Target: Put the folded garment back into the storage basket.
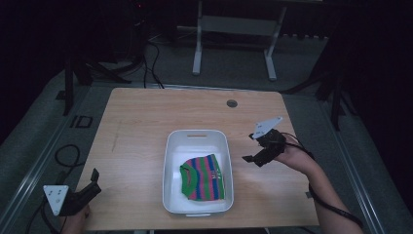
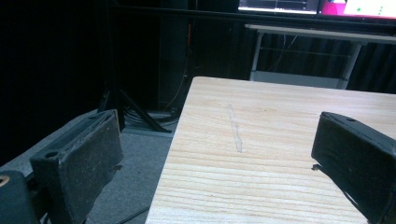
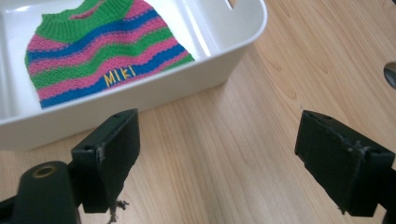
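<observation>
Now, step in hand: judged as a pause beside the tub, the garment lying folded inside it.
Worktop: pale wooden worktop (image 1: 136, 126), bare apart from the tub.
Tub: white rectangular plastic tub (image 1: 171, 161) at mid-worktop.
Garment: small knitted sweater striped green, pink and blue (image 1: 207, 176), in the tub's near half (yellow letters on one stripe).
Right hand-held gripper (image 1: 253, 146): jaws spread wide, holding nothing, just beside the tub's right wall.
Left hand-held gripper (image 1: 94, 179): spread, empty, at the near-left edge.
Next move: probably the right one reaching over the rim.
</observation>
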Tool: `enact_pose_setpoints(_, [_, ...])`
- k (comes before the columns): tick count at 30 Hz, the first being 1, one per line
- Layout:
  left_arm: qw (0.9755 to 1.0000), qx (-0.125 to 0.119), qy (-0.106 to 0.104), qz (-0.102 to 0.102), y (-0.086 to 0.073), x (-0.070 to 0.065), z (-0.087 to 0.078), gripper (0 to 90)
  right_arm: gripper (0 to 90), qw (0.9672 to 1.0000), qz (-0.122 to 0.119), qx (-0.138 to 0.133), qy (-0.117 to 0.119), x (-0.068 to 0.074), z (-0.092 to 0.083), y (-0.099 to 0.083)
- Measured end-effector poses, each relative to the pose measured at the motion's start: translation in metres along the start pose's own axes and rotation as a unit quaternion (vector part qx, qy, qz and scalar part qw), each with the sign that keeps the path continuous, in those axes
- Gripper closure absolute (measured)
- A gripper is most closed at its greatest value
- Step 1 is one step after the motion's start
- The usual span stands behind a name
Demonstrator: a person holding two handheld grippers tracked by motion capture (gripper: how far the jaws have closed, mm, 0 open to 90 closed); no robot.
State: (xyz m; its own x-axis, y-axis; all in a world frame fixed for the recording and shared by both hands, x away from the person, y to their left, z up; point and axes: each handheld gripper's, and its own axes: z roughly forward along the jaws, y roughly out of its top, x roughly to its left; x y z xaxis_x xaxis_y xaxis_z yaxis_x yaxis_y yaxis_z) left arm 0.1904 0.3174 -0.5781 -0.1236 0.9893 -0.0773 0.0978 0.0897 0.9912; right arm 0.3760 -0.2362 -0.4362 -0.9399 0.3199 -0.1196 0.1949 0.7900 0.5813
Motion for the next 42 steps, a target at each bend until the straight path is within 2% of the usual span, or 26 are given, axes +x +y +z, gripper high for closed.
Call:
enact_pose_setpoints(3, [1.0,0.001,0.0,0.0,0.0,0.0,0.0,2.2,13.9,0.9998,0.015,-0.015,0.0,-0.001,0.003,-0.016])
enact_pose_setpoints(9, [1.0,0.001,0.0,0.0,0.0,0.0,0.0,2.2,13.9,0.9991,0.034,-0.022,-0.007,-0.002,0.01,-0.035])
enact_pose_setpoints(12, [1.0,0.001,0.0,-0.001,0.0,0.0,0.0,2.2,14.0,0.9977,0.056,-0.033,-0.015,-0.003,0.015,-0.051])
enact_pose_setpoints(13, [1.0,0.001,0.0,-0.001,0.0,0.0,0.0,2.2,14.0,0.9977,0.056,-0.033,-0.015,-0.003,0.015,-0.051])
enact_pose_setpoints(14, [1.0,0.001,0.0,-0.001,0.0,0.0,0.0,2.2,14.0,0.9965,0.068,-0.044,-0.018,-0.003,0.018,-0.059])
enact_pose_setpoints(17, [1.0,0.001,0.0,-0.001,0.0,0.0,0.0,2.2,13.9,0.9957,0.076,-0.048,-0.02,-0.002,0.022,-0.067])
enact_pose_setpoints(18, [1.0,0.001,0.0,-0.001,0.0,0.0,0.0,2.2,13.9,0.9948,0.084,-0.049,-0.03,-0.001,0.025,-0.076])
enact_pose_setpoints(20, [1.0,0.001,0.0,-0.001,0.0,0.0,0.0,2.2,13.9,0.9941,0.089,-0.052,-0.032,-0.001,0.026,-0.08])
enact_pose_setpoints(22, [1.0,0.0,0.0,-0.001,0.0,0.0,0.0,2.2,13.9,0.9913,0.107,-0.066,-0.038,0.002,0.029,-0.092])
enact_pose_setpoints(28, [1.0,0.001,0.0,-0.001,0.0,0.0,0.0,2.2,13.7,0.9842,0.137,-0.092,-0.065,0.007,0.031,-0.119])
enact_pose_setpoints(29, [1.0,0.001,0.0,-0.001,0.0,0.0,0.0,2.2,13.7,0.9842,0.137,-0.092,-0.065,0.007,0.031,-0.119])
enact_pose_setpoints(31, [1.0,0.0,0.0,-0.001,0.0,0.0,0.0,2.2,13.7,0.9811,0.147,-0.098,-0.079,0.01,0.031,-0.129])
enact_pose_setpoints(34, [1.0,0.0,0.0,-0.001,0.0,0.0,0.0,2.2,13.7,0.9731,0.17,-0.113,-0.107,0.013,0.029,-0.144])
enact_pose_setpoints(37, [1.0,0.0,0.001,0.0,0.0,0.0,0.0,2.2,13.5,0.9635,0.188,-0.125,-0.145,0.019,0.026,-0.156])
enact_pose_setpoints(38, [1.0,0.0,0.0,0.0,0.0,0.0,0.0,2.2,13.5,0.9592,0.195,-0.126,-0.161,0.021,0.024,-0.161])
enact_pose_setpoints(42, [1.0,0.0,0.001,0.0,0.0,0.0,0.0,2.2,12.8,0.9461,0.221,-0.132,-0.196,0.027,0.02,-0.173])
